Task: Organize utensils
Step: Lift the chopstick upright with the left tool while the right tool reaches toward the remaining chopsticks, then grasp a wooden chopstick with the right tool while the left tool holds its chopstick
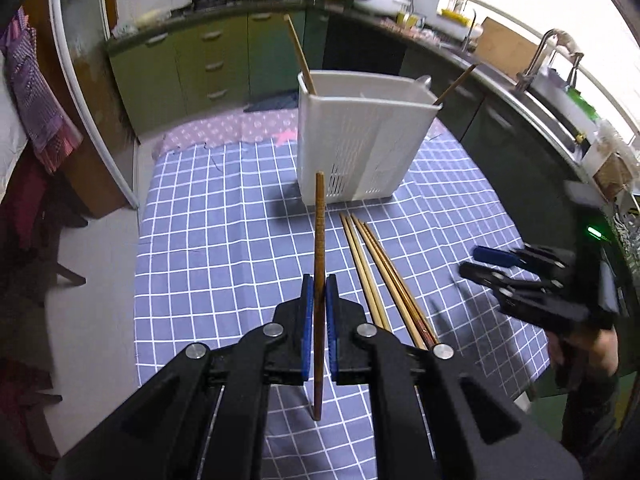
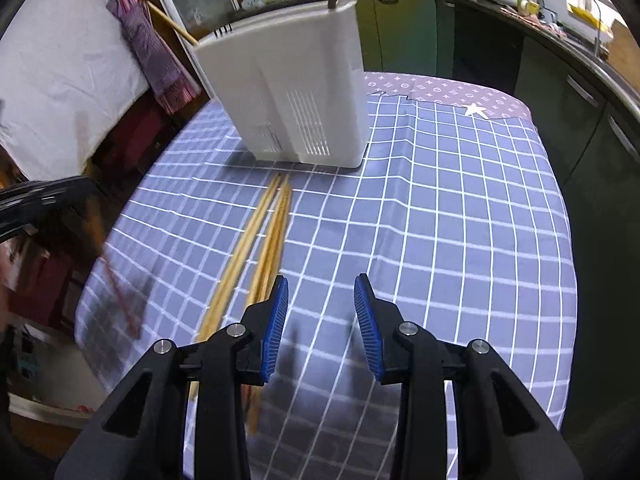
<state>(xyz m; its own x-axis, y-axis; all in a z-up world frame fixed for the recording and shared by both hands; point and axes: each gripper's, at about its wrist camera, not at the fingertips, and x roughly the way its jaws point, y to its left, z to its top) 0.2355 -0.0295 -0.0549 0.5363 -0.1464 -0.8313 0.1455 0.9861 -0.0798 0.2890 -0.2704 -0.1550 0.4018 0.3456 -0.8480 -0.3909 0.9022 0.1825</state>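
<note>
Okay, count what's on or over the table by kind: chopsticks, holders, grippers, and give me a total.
Chopsticks: 7 (held chopstick 1, loose chopsticks 4, standing chopsticks 2)
Holder: 1
Grippers: 2 (left gripper, right gripper)
Total: 10

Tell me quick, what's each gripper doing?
Left gripper: shut on a dark chopstick.
Right gripper: open, holding nothing.
</note>
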